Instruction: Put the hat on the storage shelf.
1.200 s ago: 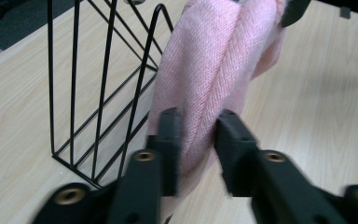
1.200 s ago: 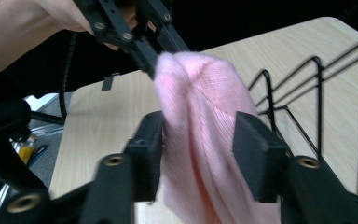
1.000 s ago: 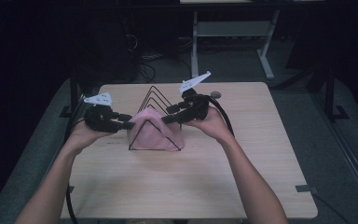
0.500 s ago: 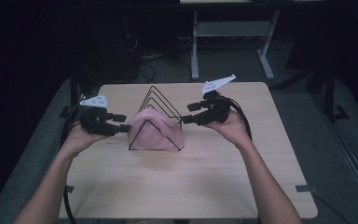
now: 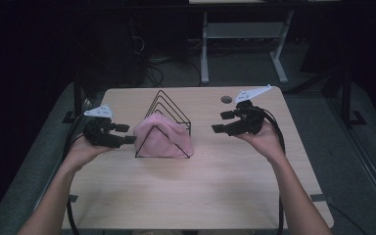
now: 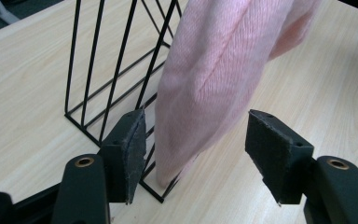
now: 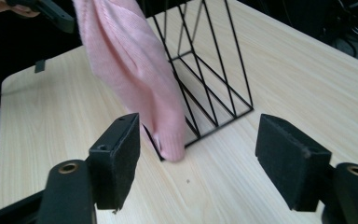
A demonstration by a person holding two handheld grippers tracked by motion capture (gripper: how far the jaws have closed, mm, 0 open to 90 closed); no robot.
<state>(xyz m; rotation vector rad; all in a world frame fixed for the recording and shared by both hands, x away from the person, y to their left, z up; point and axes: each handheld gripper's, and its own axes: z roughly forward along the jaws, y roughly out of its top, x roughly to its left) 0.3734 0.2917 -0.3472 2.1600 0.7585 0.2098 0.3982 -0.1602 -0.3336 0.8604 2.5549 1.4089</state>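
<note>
Cloth, pink and knitted, draping over the front triangle of the black wire rack mid-tabletop, hiding the nearest wires; top cut off in both gripper views. Left hand-held gripper just beside it, right hand-held gripper now pulled well apart. Both jaws just been opening, holding nothing, no longer touching the cloth.
</note>
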